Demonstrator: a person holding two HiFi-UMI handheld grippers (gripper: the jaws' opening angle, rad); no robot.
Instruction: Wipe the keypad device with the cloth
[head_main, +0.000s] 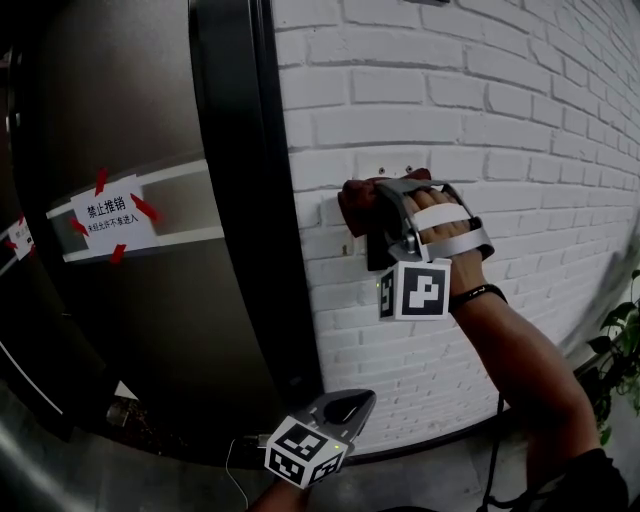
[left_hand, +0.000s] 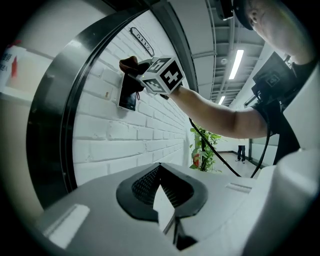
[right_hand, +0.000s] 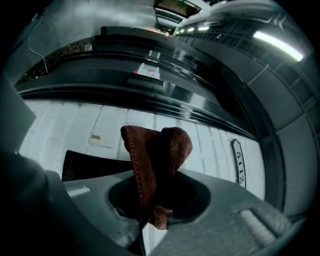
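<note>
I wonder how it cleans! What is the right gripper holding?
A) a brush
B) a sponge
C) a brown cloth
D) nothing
C: a brown cloth sticks out from the right gripper's shut jaws, just above the black keypad.

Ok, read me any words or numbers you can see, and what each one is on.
"禁止推销": white paper sign taped to the dark door; its second line is too small to read.
"112" after an unclear first digit, 5 or 6: oval plate on the brick wall.
Second paper, at the head view's left edge: unreadable.
Keypad device: nothing readable.
</note>
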